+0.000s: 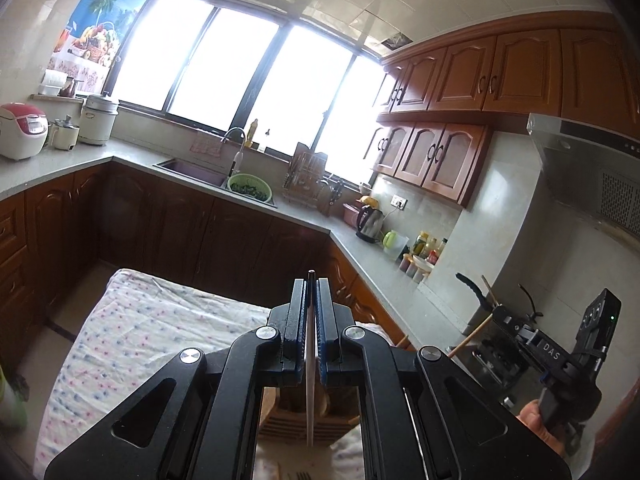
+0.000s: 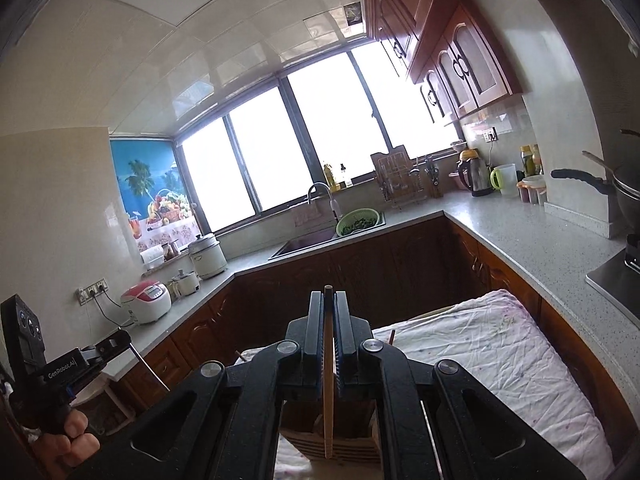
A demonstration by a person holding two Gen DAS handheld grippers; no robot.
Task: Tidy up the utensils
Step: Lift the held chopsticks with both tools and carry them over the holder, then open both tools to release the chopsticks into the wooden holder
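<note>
Wooden utensil holder [image 2: 334,436] sits on the floral cloth [image 2: 480,356], directly below both grippers. Left gripper [image 1: 311,280] clamped on a thin pale utensil [image 1: 310,380]; right gripper [image 2: 329,294] clamped on a wooden chopstick [image 2: 328,392], both hanging toward the holder.

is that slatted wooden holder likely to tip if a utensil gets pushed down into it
Possibly. The slatted wooden utensil holder stands on a wrinkled, soft-looking floral cloth, so its footing may be uneven. It looks light, probably easy to nudge. The right gripper holds a thin wooden chopstick upright above it; a straight descent should limit tipping.
</note>
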